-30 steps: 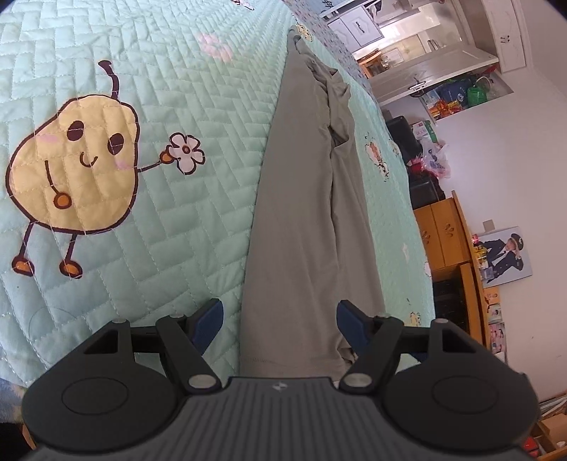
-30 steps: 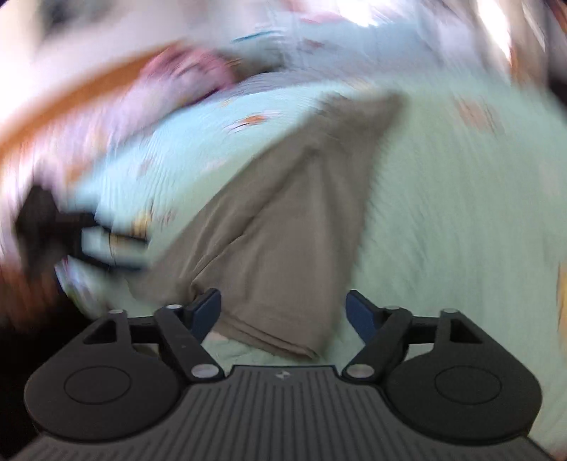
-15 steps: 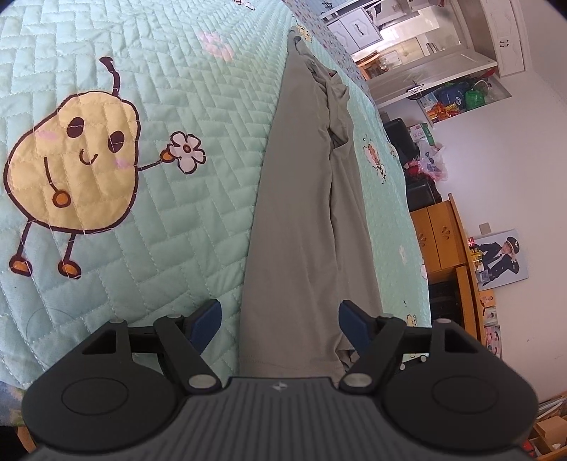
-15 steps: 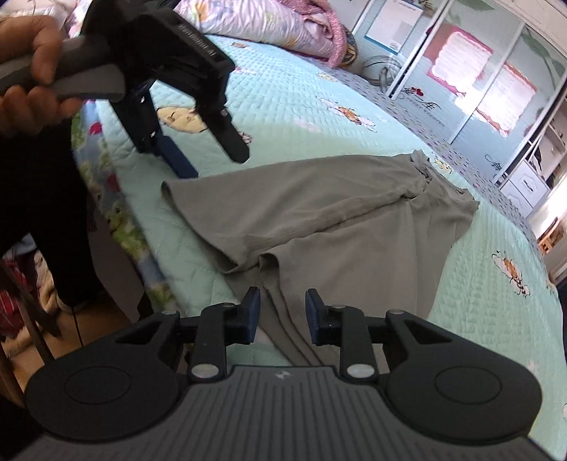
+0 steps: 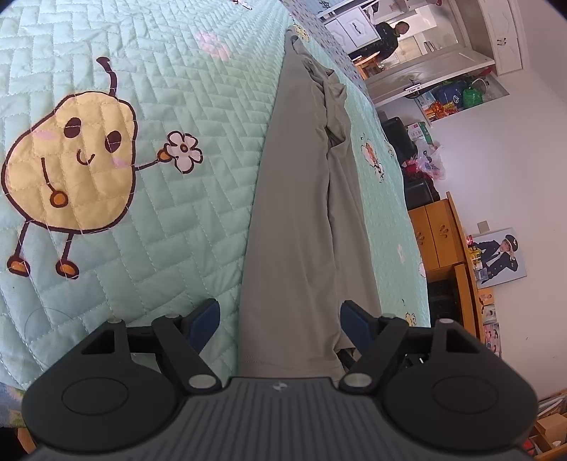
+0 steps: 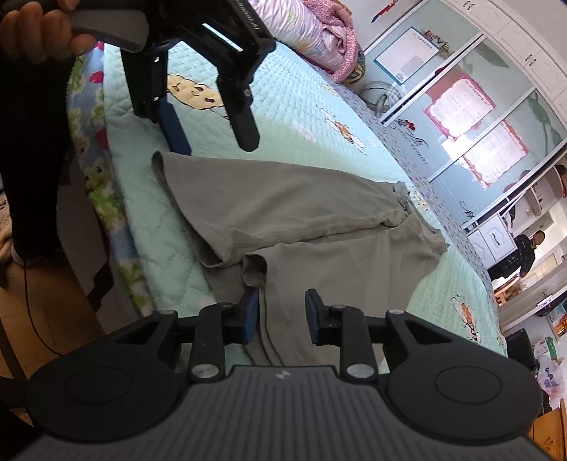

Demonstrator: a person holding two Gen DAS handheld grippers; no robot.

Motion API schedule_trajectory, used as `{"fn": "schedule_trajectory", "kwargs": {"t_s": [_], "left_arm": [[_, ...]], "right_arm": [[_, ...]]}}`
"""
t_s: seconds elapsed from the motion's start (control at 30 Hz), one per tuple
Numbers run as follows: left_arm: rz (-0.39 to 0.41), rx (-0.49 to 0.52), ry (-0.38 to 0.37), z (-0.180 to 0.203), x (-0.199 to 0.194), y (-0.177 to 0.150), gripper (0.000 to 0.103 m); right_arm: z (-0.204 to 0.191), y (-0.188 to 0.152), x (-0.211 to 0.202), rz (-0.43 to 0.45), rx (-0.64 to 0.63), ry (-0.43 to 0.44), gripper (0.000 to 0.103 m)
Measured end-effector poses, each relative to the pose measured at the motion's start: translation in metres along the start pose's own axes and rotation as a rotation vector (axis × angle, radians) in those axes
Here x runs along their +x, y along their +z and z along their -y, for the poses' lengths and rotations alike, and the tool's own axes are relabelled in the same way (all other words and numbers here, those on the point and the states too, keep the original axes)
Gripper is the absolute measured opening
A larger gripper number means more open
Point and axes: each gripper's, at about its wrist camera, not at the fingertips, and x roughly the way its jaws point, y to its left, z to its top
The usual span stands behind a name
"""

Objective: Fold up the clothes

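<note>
Grey-green trousers (image 5: 294, 212) lie flat on the mint quilted bedspread (image 5: 177, 220), legs towards me. My left gripper (image 5: 280, 319) is open, its blue pads (image 5: 205, 319) straddling one leg's hem without touching it. In the right wrist view the same left gripper (image 6: 214, 147) hangs over the far leg's end, held by a hand (image 6: 32, 32). My right gripper (image 6: 280, 308) sits low at the nearer leg's hem (image 6: 255, 269) by the bed edge. Its jaws stand narrow, with trouser cloth (image 6: 319, 227) lying between the pads and a gap still showing.
The bed edge (image 6: 120, 220) drops to a wooden floor at the left. A rolled pink quilt (image 6: 319, 32) lies at the head of the bed. Glass wardrobe doors (image 6: 478, 117), orange cabinets (image 5: 436, 227) and a person in the far doorway (image 5: 389, 39) stand beyond.
My right gripper rolled, swung down to the nearer leg's hem and narrowed its jaws from wide. My left gripper stayed where it was, still open.
</note>
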Motion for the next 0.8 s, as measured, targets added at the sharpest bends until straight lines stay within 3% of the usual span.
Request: {"fn": "schedule_trajectory", "kwargs": {"t_s": [0.07, 0.17, 0.37, 0.7, 0.8], "left_arm": [[0.000, 0.000, 0.001, 0.000, 0.000, 0.000, 0.078], [0.000, -0.001, 0.001, 0.000, -0.001, 0.000, 0.078], [-0.003, -0.001, 0.004, 0.001, 0.000, 0.000, 0.078], [-0.011, 0.044, 0.032, 0.008, 0.002, 0.000, 0.079], [-0.011, 0.046, 0.026, 0.007, 0.003, 0.000, 0.080]], "right_arm": [[0.001, 0.001, 0.000, 0.008, -0.003, 0.002, 0.028], [0.002, 0.000, 0.000, 0.014, 0.002, 0.021, 0.001], [0.004, 0.000, -0.013, 0.010, 0.029, 0.127, 0.002], [-0.001, -0.004, -0.012, 0.010, 0.011, 0.155, 0.005], [0.016, -0.003, -0.024, 0.043, 0.102, 0.199, 0.007]]}}
